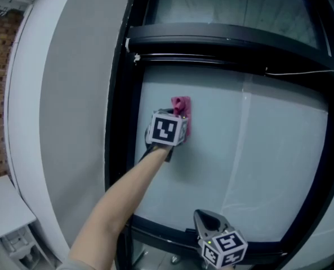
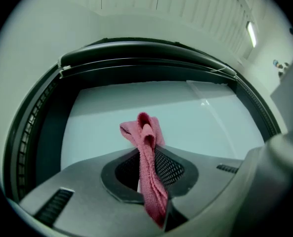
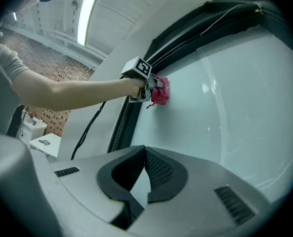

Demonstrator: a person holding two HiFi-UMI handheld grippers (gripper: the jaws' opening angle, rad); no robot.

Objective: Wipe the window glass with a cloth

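Holding a pink cloth (image 1: 181,104), the left gripper (image 1: 179,117) is at the upper left part of the window glass (image 1: 257,145), near the black frame (image 1: 119,122). That is the head view. The bare forearm (image 1: 121,201) reaches up to it from below. The right gripper (image 1: 207,219) sits low, by the bottom edge of the frame, well apart from the cloth.

Left gripper view: the jaws of the left gripper (image 2: 147,158) are pinched on the cloth (image 2: 145,132). A strip runs down between the pads and a bunched end sticks out past the tips. The pale glass (image 2: 210,117) lies beyond it, with the dark frame (image 2: 136,53) arching above.

Right gripper view: the jaws of the right gripper (image 3: 144,154) meet at the tips, with nothing between them. Farther off, the left gripper (image 3: 153,90) presses the cloth (image 3: 161,92) against the glass (image 3: 235,98), just beside the frame (image 3: 124,125). A black cable (image 3: 89,127) hangs below the outstretched arm (image 3: 72,90).
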